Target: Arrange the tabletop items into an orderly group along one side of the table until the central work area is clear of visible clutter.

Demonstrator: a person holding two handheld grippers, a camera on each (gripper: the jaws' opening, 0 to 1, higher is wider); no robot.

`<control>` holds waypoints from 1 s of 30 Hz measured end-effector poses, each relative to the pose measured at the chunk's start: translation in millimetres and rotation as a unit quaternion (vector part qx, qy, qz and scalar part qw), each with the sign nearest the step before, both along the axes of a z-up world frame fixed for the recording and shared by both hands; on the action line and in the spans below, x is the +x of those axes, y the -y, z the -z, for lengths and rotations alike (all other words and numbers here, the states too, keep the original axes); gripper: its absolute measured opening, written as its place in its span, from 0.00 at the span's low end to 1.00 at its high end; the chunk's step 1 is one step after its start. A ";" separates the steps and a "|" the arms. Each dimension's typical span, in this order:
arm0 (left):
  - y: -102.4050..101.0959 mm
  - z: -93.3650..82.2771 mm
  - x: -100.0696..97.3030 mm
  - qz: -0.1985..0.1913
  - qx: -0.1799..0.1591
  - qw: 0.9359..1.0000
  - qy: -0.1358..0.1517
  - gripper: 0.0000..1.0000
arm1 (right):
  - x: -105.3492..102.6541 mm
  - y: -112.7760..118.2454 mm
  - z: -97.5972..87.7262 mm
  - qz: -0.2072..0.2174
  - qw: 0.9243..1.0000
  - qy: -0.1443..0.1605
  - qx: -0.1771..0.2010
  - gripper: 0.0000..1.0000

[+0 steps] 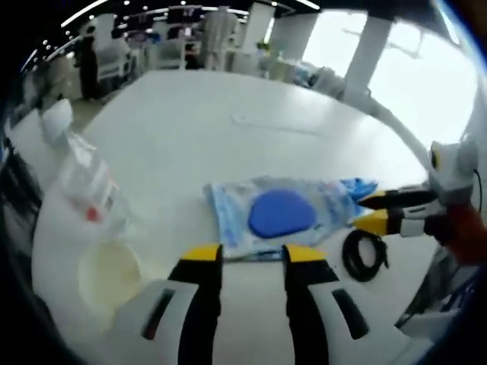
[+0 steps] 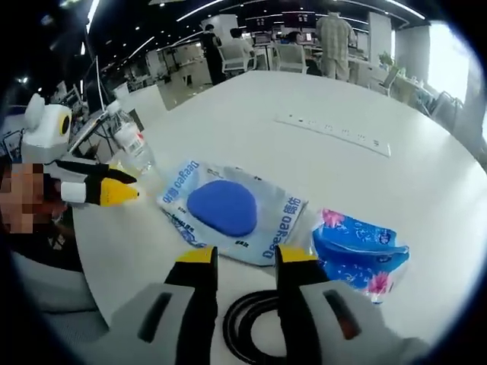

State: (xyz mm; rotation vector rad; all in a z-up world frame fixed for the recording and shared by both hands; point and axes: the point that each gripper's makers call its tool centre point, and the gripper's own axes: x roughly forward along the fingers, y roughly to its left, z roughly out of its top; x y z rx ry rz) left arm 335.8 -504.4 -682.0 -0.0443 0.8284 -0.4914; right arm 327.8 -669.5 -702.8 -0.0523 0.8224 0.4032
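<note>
In the left gripper view the left claw [image 1: 251, 255], jaws apart and empty, should close squarely on the wipes pack [image 1: 278, 213] lying mid-desk [image 1: 190, 122]; in the right gripper view the right claw [image 2: 242, 256], also apart, hovers over the black cable coil [image 2: 247, 327], and should avoid snagging it.

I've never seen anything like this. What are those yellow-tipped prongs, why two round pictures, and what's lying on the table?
No robot here: a person holds a two-jaw gripper in each hand, each carrying a fisheye camera. The left gripper view looks along the left gripper, the right gripper view along the right gripper; both stand open and hold nothing. On the white table lie a flat packet with a blue oval, a blue tissue pack, a coiled black cable, a clear water bottle and a power strip.
</note>
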 end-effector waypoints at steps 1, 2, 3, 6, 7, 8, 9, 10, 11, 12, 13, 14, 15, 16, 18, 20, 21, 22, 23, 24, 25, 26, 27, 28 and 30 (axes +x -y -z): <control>0.7 1.0 1.2 0.004 -0.004 1.000 0.004 0.31 | -4.3 -3.3 1.0 -0.001 1.000 -0.001 0.000 0.31; 0.2 -0.4 -1.0 0.007 -0.005 1.000 0.005 0.32 | -7.3 -5.8 1.9 -0.003 1.000 -0.002 -0.001 0.32; -0.5 -1.9 -3.0 0.010 -0.006 1.000 0.008 0.33 | -8.2 -6.6 2.2 -0.003 1.000 -0.003 -0.001 0.32; -3.4 -4.1 -10.6 0.020 -0.009 1.000 0.014 0.38 | -15.0 -13.1 2.1 -0.008 1.000 -0.003 -0.002 0.33; -4.9 -3.5 -12.6 0.023 -0.008 1.000 0.014 0.39 | -16.6 -14.9 2.2 -0.011 1.000 -0.002 -0.002 0.33; -6.2 -3.3 -14.5 0.025 -0.008 1.000 0.014 0.40 | -18.4 -16.4 2.8 -0.013 1.000 -0.003 -0.002 0.34; -8.1 -3.6 -18.7 0.030 -0.007 0.999 0.014 0.41 | -21.6 -18.9 3.8 -0.017 1.000 -0.004 -0.002 0.34; -10.1 -4.2 -21.3 0.032 -0.006 0.999 0.014 0.41 | -24.0 -20.7 4.5 -0.021 1.000 -0.005 -0.003 0.34; -12.8 -5.6 -24.9 0.034 -0.005 0.999 0.018 0.42 | -26.9 -21.9 5.9 -0.023 1.000 -0.006 -0.005 0.35; -14.6 -5.7 -26.9 0.036 -0.003 0.999 0.019 0.43 | -28.8 -22.6 7.1 -0.025 1.000 -0.007 -0.006 0.36; -16.8 -5.5 -29.1 0.037 -0.003 0.999 0.019 0.43 | -31.9 -23.8 8.7 -0.027 1.000 -0.010 -0.005 0.37; -19.5 -5.4 -32.8 0.036 -0.003 0.999 0.020 0.44 | -33.6 -24.2 9.3 -0.026 1.000 -0.011 -0.004 0.37; -21.7 -5.7 -36.2 0.035 -0.006 0.999 0.020 0.45 | -35.8 -24.5 9.9 -0.025 1.000 -0.011 -0.005 0.37; -22.8 -5.9 -38.1 0.034 -0.009 0.999 0.021 0.45 | -37.1 -24.9 10.1 -0.024 1.000 -0.011 -0.006 0.37; -24.4 -4.4 -41.9 0.035 -0.009 0.999 0.020 0.45 | -39.1 -25.9 10.1 -0.024 1.000 -0.010 -0.005 0.38; -26.5 -3.7 -46.6 0.039 -0.007 0.999 0.023 0.46 | -42.9 -28.2 9.7 -0.024 1.000 -0.010 -0.003 0.38; -27.2 -2.7 -48.9 0.041 -0.007 0.999 0.023 0.46 | -43.7 -28.4 9.6 -0.025 1.000 -0.009 -0.004 0.38; -27.6 -2.8 -52.2 0.043 -0.009 0.999 0.021 0.47 | -44.8 -28.1 9.5 -0.025 1.000 -0.009 -0.004 0.38; -27.8 -2.7 -53.9 0.045 -0.011 0.999 0.021 0.48 | -45.5 -27.8 9.4 -0.023 1.000 -0.010 -0.003 0.38; -28.0 -2.1 -55.1 0.048 -0.011 0.999 0.020 0.49 | -46.5 -27.5 8.7 -0.020 1.000 -0.010 0.000 0.38; -29.8 -1.4 -57.1 0.047 -0.011 0.999 0.018 0.50 | -47.2 -27.3 7.4 -0.017 1.000 -0.009 0.003 0.38; -30.5 -2.1 -58.5 0.047 -0.011 0.999 0.019 0.50 | -47.4 -27.5 6.0 -0.016 1.000 -0.007 0.004 0.38; -31.0 -2.7 -59.3 0.048 -0.011 0.999 0.020 0.50 | -47.6 -28.0 5.0 -0.016 1.000 -0.006 0.005 0.38; -31.4 -3.3 -60.1 0.048 -0.012 0.999 0.022 0.50 | -47.9 -28.4 4.7 -0.017 1.000 -0.005 0.004 0.38; -31.6 -4.0 -61.5 0.048 -0.014 0.999 0.022 0.50 | -49.4 -29.8 5.5 -0.020 1.000 -0.005 0.001 0.38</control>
